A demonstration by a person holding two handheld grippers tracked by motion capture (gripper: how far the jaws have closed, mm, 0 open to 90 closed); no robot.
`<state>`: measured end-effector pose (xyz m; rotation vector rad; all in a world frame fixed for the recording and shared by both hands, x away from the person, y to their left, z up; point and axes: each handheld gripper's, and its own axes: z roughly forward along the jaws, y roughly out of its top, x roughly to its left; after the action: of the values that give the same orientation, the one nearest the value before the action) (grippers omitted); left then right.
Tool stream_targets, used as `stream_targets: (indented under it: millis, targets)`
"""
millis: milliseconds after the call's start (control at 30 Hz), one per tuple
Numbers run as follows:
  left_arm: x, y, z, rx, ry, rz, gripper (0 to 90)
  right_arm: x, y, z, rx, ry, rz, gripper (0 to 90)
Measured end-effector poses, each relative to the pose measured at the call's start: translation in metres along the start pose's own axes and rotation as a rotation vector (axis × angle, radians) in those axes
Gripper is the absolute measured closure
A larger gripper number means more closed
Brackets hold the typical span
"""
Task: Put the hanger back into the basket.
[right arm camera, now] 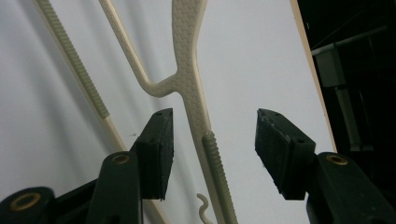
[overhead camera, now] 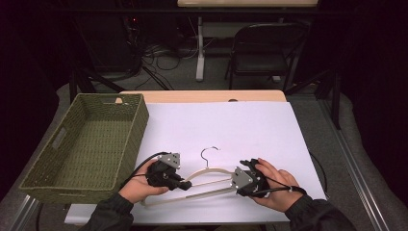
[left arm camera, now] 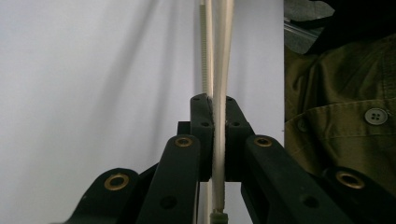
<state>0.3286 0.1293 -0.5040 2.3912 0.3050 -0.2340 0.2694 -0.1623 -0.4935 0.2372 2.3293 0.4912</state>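
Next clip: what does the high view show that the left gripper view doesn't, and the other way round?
High view alone: the green woven basket, the hanger's metal hook, the right gripper by the hanger's right end. Left gripper view alone: the left gripper with its fingers clamped on the hanger's arm, and an olive buttoned garment. Both: the cream hanger on the white tabletop.

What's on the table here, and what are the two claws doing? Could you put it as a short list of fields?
Surface: white sheet on a table
Thing handled: cream hanger, lying flat, hook pointing away from the person
Left gripper: shut on the hanger's arm
Right gripper: open, hanger between the jaws, pads not touching it
Basket: green woven, at the left, nothing inside
Behind the table: chair
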Motion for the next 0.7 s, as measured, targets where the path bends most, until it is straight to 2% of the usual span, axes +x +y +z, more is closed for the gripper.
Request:
stream_targets:
  millis: [133, 300, 367, 433, 467, 500, 700]
  targets:
    - [0.002, -0.001, -0.004, -0.021, 0.011, -0.019, 87.0, -0.003, 0.0, -0.003, -0.011, -0.013, -0.001, 46.2]
    - [0.004, -0.002, -0.009, -0.046, 0.035, -0.061, 87.0, -0.008, -0.002, -0.005, -0.034, -0.049, 0.017, 44.5]
    - [0.004, -0.002, -0.01, -0.048, 0.044, -0.075, 87.1, -0.011, -0.002, -0.007, -0.014, -0.062, 0.026, 44.5]
    - [0.005, -0.002, -0.01, -0.054, 0.057, -0.091, 87.0, -0.014, -0.004, -0.006, -0.027, -0.062, 0.042, 44.3]
    - [0.005, -0.002, -0.011, -0.059, 0.062, -0.097, 87.1, -0.015, -0.004, -0.008, -0.008, -0.068, 0.042, 44.3]
    - [0.006, -0.002, -0.011, -0.064, 0.067, -0.11, 87.1, -0.016, -0.005, -0.007, -0.024, -0.065, 0.046, 44.3]
    - [0.008, -0.004, -0.015, -0.092, 0.116, -0.174, 87.1, -0.016, -0.006, -0.007, -0.004, -0.074, 0.047, 44.2]
